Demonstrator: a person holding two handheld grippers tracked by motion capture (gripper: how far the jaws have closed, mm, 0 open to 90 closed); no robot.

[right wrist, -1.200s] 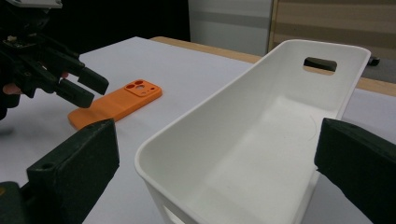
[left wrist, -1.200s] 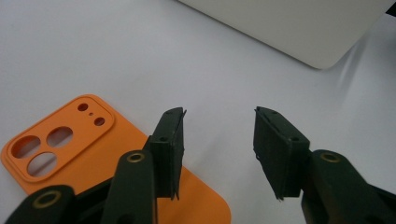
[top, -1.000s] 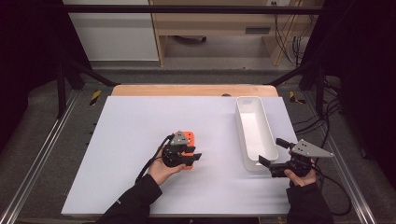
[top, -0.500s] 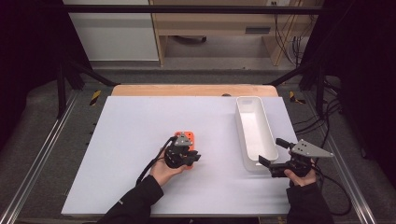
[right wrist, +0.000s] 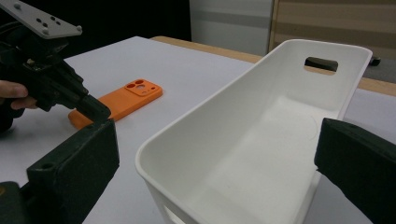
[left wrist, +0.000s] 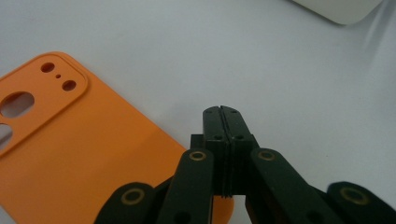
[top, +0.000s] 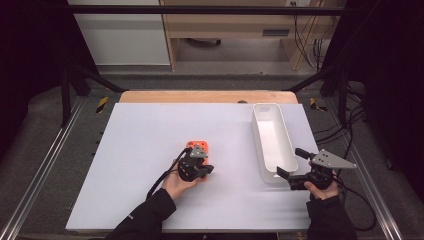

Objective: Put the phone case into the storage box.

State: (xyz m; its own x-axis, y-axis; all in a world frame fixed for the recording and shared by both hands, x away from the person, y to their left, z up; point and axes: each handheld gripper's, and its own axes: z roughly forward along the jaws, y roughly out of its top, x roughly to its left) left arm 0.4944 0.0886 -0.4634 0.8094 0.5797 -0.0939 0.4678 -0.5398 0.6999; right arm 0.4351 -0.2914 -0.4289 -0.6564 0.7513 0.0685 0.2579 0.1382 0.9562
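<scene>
Black jaws of the left gripper [left wrist: 223,116] have just been closing and now stand pressed flat together, nothing between them, their tips over bare white bench [left wrist: 289,60] just beside the long edge of the orange phone case [left wrist: 70,154]. That case lies flat with its back up, the camera cut-outs toward ten o'clock in the left gripper view. From the high view the left gripper [top: 200,171] sits near the middle of the bench [top: 135,165], with the phone case [top: 194,145] showing at its twelve o'clock, partly under the gripper.

At about three o'clock from there, well apart, the right gripper [top: 290,167] rests near the bench's right edge with its jaws spread wide and holding nothing. In the right gripper view the near short end of the white bin [right wrist: 261,140] lies between them, with no pad pressing on it. The bin [top: 272,142] is long and narrow, empty, and runs away toward twelve o'clock, with a slot handle in its far end wall.
</scene>
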